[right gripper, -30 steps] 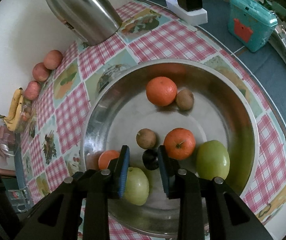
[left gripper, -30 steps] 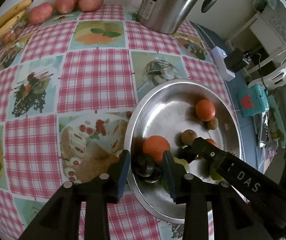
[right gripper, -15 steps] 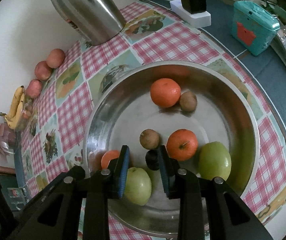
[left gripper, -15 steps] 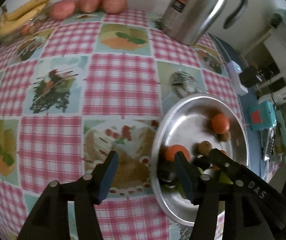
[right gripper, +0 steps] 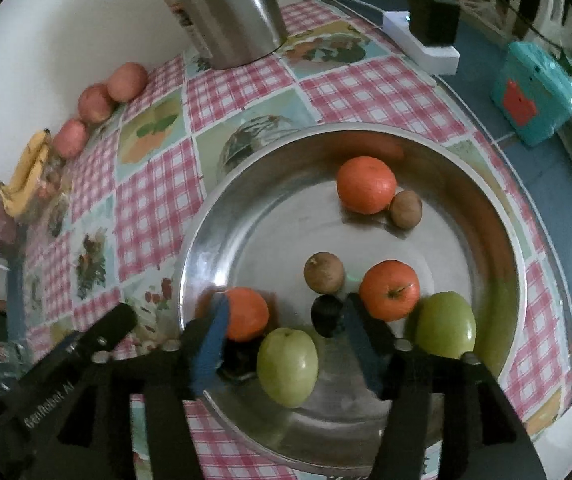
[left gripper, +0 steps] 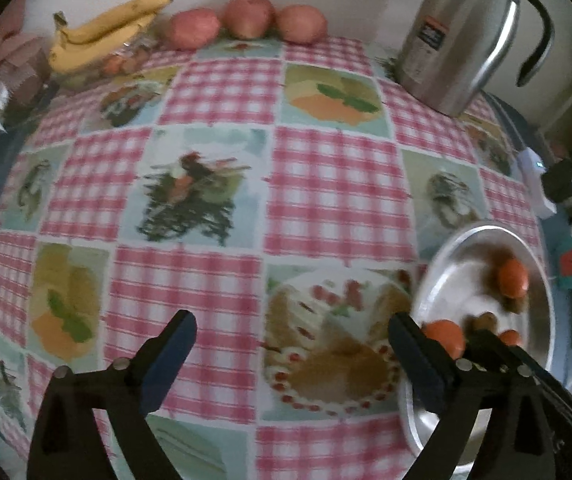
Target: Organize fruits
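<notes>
One steel bowl (right gripper: 486, 216) held three oranges, two green apples (right gripper: 288, 366), two brown fruits, one dark plum (right gripper: 326, 314). Beyond the bowl: one steel jug (left gripper: 458, 36), three red apples (left gripper: 245, 20), one banana bunch (left gripper: 101, 32). Your right gripper (right gripper: 281, 334), opening, straddled an apple ungripped; your left gripper (left gripper: 290, 340), marked "GenRobot AI", opened on nothing.

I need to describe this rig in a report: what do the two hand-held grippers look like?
Both are black two-finger grippers. The right gripper has blue pads on the inner faces of its fingers and round silver bolts along them. The left gripper has dark blue pads and the same bolts. White lettering runs along the left gripper's finger in the right wrist view.
</notes>
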`<state>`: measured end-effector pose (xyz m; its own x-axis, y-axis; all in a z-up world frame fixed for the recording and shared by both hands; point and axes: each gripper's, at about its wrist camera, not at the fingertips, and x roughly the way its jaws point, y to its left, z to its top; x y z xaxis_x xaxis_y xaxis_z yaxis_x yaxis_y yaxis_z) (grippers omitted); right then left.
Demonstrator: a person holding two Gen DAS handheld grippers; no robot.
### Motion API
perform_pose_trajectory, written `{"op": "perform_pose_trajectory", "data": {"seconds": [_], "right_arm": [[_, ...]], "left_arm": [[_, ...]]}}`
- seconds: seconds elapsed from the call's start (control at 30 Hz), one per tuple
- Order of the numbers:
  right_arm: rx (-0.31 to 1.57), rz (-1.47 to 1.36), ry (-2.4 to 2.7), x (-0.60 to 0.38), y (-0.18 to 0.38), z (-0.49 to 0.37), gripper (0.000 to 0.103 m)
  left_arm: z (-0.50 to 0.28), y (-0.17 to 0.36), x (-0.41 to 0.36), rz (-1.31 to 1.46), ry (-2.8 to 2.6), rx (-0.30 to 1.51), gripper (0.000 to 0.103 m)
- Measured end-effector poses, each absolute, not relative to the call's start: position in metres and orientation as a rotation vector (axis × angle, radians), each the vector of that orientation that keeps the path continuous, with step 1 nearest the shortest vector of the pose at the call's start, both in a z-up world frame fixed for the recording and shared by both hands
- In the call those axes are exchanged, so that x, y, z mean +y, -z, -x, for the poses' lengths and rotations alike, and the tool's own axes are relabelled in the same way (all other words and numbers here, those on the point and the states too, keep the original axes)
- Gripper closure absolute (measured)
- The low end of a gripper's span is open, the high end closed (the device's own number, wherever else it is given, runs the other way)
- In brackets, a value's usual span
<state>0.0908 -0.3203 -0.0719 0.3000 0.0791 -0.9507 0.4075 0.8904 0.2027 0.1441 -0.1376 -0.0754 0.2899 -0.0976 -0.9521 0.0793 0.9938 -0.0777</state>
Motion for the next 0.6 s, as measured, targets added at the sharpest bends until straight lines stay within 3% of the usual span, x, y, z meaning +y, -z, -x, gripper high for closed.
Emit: {"op": "perform_pose_trajectory", "data": {"seconds": [0.6], "right_arm": [[1.232, -0.347, 0.171, -0.295, 0.069, -0.090, 0.030]], "left_arm": [[-0.145, 0.064, -0.110, -0.143, -0.104, 1.129, 0.003]]}}
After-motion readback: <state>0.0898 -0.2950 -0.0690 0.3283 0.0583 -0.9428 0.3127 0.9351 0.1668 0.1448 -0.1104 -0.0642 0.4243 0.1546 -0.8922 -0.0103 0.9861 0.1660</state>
